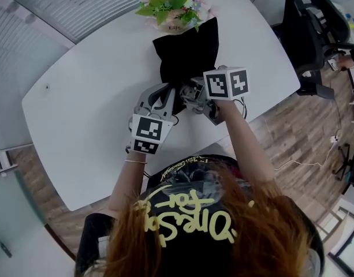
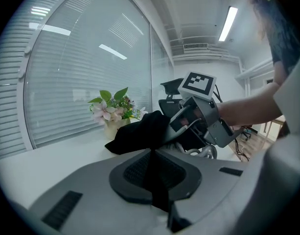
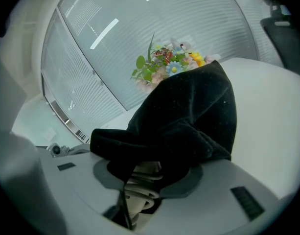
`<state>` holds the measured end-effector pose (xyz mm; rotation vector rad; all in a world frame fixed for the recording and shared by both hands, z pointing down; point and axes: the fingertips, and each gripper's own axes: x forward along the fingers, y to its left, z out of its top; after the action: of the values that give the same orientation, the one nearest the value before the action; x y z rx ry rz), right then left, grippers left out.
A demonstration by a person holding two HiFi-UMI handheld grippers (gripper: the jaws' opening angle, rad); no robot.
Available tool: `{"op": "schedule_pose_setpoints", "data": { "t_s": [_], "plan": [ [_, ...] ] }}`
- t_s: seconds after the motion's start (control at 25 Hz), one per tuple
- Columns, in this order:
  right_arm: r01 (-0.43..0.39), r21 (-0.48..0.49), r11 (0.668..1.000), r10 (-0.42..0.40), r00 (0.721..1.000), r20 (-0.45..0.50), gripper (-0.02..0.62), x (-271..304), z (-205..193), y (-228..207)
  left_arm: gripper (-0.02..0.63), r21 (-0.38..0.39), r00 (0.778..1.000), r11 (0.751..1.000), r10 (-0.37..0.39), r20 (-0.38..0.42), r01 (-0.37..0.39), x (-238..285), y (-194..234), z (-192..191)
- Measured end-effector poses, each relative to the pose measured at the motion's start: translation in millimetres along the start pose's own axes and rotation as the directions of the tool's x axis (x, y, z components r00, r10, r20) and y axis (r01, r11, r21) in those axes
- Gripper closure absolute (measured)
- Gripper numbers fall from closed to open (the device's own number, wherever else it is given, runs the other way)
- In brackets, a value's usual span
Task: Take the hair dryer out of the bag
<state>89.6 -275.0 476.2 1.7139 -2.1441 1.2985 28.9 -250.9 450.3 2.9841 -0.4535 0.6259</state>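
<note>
the bag lies on the white table with its long axis running near to far. its open mouth faces the person and its closed end, two soft corners up, points at the pot of flowers just beyond it. the hair dryer is almost wholly inside. only a cream, ribbed piece shows at the bag's near mouth, so which way the dryer points and how its length lies cannot be told. the left gripper is clenched on a fold of the bag's black cloth at the mouth's left side. the right gripper reaches into the mouth from the right, its jaws partly closed round that cream piece, grasping it. the marker cube on each gripper carries black-and-white square codes and no words. the flower pot has a small label too tiny to read. yellow script on the person's black top is seen upside down and is not clear enough to read. the table's near edge runs just under the grippers. broad bare tabletop lies to the left, a narrower strip to the right, where an office chair stands off the edge.
</note>
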Motion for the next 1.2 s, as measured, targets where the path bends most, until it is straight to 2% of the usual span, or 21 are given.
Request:
{"op": "schedule_pose_setpoints", "data": {
  "t_s": [0.4, 0.8, 1.2],
  "plan": [
    [-0.124, -0.035, 0.992, 0.123, 0.992, -0.029, 0.442, -26, -4, 3, 0.594, -0.008, 0.995, 0.995, 0.098, -0.024, -0.098, 1, -11, 3],
    [-0.22, -0.093, 0.971, 0.213, 0.974, -0.082, 0.443, -50, -9, 6, 0.594, -0.022, 0.977, 0.978, 0.204, -0.054, -0.205, 7, -7, 7],
    [-0.269, -0.097, 0.958, 0.26, 0.961, -0.096, 0.445, -65, -12, 1, 0.595, -0.039, 0.961, 0.961, 0.272, -0.058, -0.274, 8, -10, 13]
  ]
}}
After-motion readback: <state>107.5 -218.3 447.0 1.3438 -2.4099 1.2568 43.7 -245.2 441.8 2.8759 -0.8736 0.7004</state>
